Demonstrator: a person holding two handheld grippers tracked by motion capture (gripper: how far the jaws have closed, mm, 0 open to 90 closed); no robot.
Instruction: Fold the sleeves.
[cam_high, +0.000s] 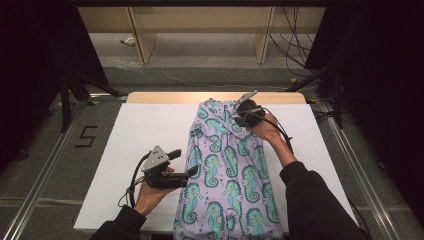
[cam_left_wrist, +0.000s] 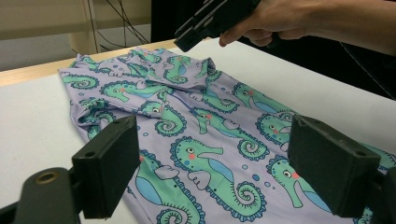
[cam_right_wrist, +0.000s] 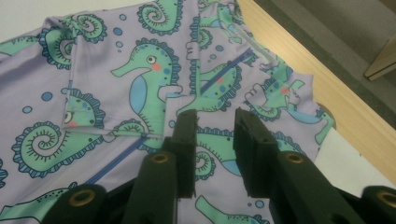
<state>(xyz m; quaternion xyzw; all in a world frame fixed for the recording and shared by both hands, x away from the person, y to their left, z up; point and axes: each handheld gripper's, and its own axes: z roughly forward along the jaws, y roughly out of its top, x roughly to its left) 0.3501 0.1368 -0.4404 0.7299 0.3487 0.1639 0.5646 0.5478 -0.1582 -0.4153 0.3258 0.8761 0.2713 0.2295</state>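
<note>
Lilac stretch fabric, green seahorse print: folded garment (cam_high: 227, 165) lying flat on white bench (cam_high: 140, 130), long axis running from near edge to far edge, near end draped over the near edge.

Right gripper (cam_right_wrist: 215, 135) fingers: narrow gap, nothing pinched between them, tips just above cloth at the far, collar end. Not pressing fabric, as far as visible. Right gripper also seen from above at the far end of garment (cam_high: 246, 111), hand angled in from the right.

Left gripper (cam_high: 182, 162) fingers: spread wide, holding nothing, parked level at the left long edge of garment about halfway along. Left gripper view looks across the cloth toward the far end, garment between and beyond the fingers (cam_left_wrist: 112, 163).

Key relation: folded sleeve flap (cam_right_wrist: 116, 88) sits just ahead and left of right fingers, blue zipper line (cam_right_wrist: 229, 70) running straight ahead along the long axis. Right hand nearer to collar end; left hand nearer to mid and near section.

Judgement: fold just placed at top, next likely a re-grip or smoothing; left side edge is the easy pick for the left gripper.

Room: bare bench wide open left of garment, narrower strip on right. Wooden strip (cam_high: 165, 97) at far bench edge close behind collar, so little room to push farther away. Cables on floor (cam_high: 295, 45) well clear.
</note>
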